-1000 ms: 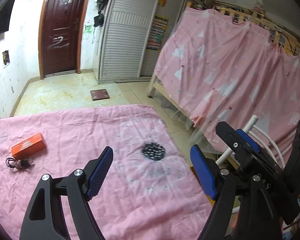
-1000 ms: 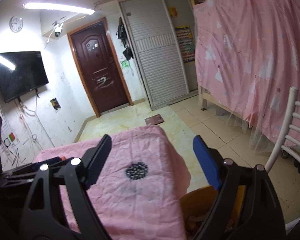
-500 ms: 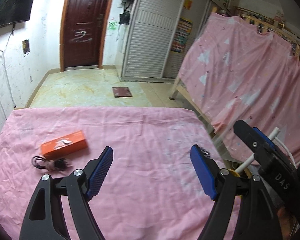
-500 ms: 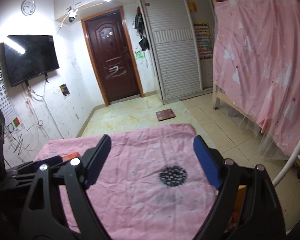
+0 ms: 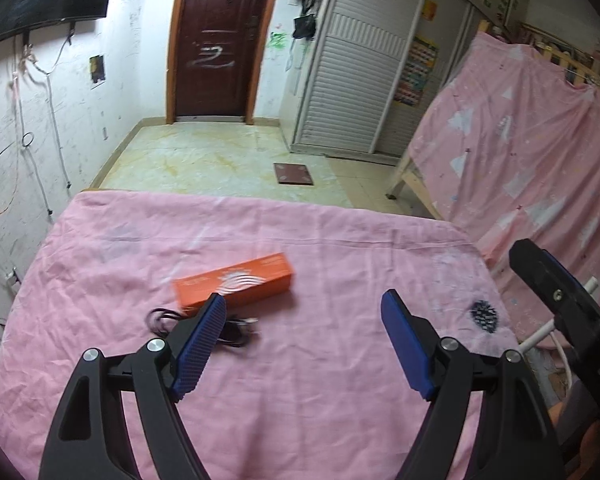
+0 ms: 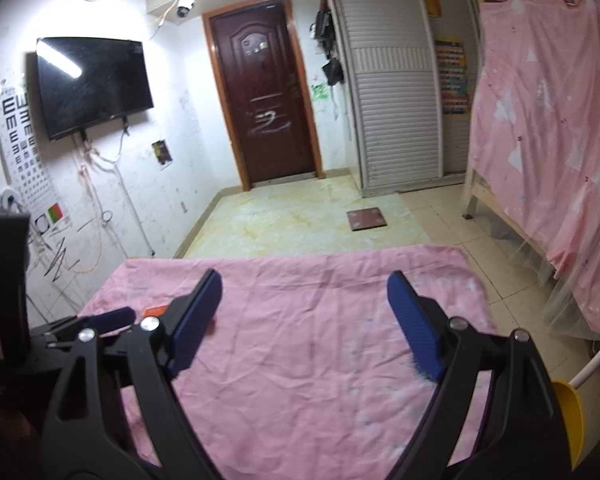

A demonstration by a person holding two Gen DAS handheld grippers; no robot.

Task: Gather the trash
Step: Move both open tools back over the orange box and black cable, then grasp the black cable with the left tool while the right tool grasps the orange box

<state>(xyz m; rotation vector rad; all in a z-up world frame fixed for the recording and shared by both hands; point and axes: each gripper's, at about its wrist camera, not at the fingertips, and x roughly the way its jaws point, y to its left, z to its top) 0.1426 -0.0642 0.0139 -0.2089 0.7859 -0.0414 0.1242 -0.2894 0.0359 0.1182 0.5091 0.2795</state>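
An orange box (image 5: 234,285) lies on the pink-covered table (image 5: 300,400), just beyond my left gripper (image 5: 302,322). A coiled black cable (image 5: 236,330) lies in front of the box, partly hidden by the left finger. The left gripper is open and empty above the cloth. A dark patterned spot (image 5: 484,316) shows on the cloth at the right. My right gripper (image 6: 304,304) is open and empty over the table (image 6: 300,380). A corner of the orange box (image 6: 156,311) shows behind its left finger. The right gripper also appears at the right edge of the left wrist view (image 5: 560,304).
A yellow bin (image 6: 570,420) stands at the table's right edge beside a white chair frame (image 6: 596,360). A pink curtain (image 6: 548,140) covers a wooden bunk bed on the right. A brown scale (image 6: 366,219) lies on the tiled floor. A door, a wardrobe and a wall television stand beyond.
Both grippers have swung left across the table. The orange box and cable now sit near the middle of the left wrist view; the dark spot has shifted right.
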